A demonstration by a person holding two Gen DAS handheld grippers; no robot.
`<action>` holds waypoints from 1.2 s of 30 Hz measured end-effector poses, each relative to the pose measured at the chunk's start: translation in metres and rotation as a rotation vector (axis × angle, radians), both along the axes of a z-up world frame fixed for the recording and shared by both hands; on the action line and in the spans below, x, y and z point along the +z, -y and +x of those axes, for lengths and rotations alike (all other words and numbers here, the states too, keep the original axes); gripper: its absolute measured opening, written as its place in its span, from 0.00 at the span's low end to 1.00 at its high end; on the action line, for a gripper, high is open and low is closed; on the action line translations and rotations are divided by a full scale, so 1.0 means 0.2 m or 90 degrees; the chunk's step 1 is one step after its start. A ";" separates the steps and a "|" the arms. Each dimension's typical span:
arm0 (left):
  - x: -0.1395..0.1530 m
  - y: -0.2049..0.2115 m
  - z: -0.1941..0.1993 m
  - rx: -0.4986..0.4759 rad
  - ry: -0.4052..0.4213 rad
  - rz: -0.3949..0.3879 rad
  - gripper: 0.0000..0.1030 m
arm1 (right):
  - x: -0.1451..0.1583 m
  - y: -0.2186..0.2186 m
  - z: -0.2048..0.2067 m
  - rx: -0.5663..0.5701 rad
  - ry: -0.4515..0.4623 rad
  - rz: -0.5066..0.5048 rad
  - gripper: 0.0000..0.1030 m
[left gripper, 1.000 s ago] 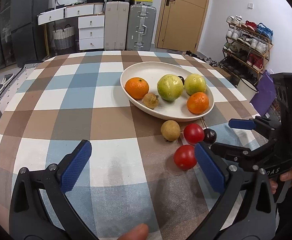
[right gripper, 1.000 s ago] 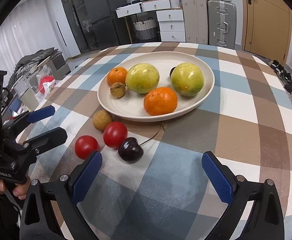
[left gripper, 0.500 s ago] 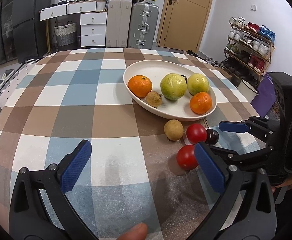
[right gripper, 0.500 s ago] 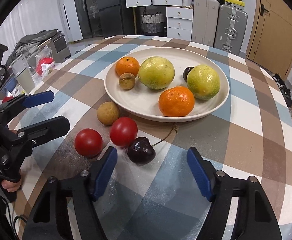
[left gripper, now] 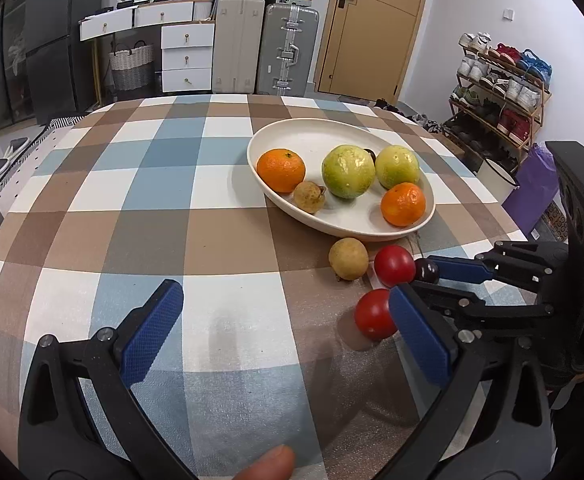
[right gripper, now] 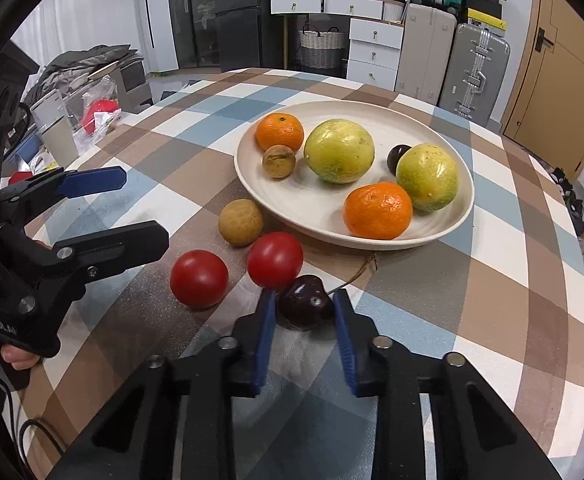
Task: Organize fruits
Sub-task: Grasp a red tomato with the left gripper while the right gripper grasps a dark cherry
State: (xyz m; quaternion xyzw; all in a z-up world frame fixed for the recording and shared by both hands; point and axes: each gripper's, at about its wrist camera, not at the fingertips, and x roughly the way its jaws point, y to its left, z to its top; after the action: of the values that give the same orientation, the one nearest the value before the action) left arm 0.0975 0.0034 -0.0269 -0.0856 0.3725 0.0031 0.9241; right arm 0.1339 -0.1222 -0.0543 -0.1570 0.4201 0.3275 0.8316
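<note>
A dark cherry [right gripper: 304,305] lies on the checked tablecloth just in front of a cream plate [right gripper: 457,216]. My right gripper [right gripper: 303,314] has its blue pads on either side of the cherry, nearly closed on it. Two red tomatoes [right gripper: 199,278] [right gripper: 275,260] and a tan longan [right gripper: 240,222] lie left of the cherry. The plate holds two oranges, two green guavas, a longan and a dark cherry. My left gripper [left gripper: 288,328] is open and empty above the cloth; its right pad [left gripper: 419,336] overlaps the near tomato [left gripper: 371,314].
Table edge runs close on the right, with a shoe rack [left gripper: 499,92] beyond. Suitcases and white drawers [left gripper: 188,56] stand at the back. Clutter of bags and boxes [right gripper: 72,120] sits off the table's left side in the right wrist view.
My right gripper moved forward to the cherry and its jaws narrowed from wide open to around the cherry. My left gripper stayed open and nearly still.
</note>
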 end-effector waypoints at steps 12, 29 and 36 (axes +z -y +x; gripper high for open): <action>-0.04 0.09 0.03 -0.054 -0.033 0.009 1.00 | 0.05 0.18 -0.11 -0.036 -0.005 0.061 0.27; -0.10 0.23 0.10 -0.134 -0.081 0.026 0.76 | 0.06 0.23 -0.08 -0.054 -0.020 0.071 0.27; -0.10 0.27 0.09 -0.169 -0.076 0.027 0.43 | 0.05 0.24 -0.08 -0.056 -0.017 0.068 0.27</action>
State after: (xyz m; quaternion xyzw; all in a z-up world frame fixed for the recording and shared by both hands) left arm 0.1148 -0.0512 -0.0460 -0.0160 0.4348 -0.1063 0.8941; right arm 0.1184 -0.1698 -0.0433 -0.0894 0.4196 0.3145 0.8468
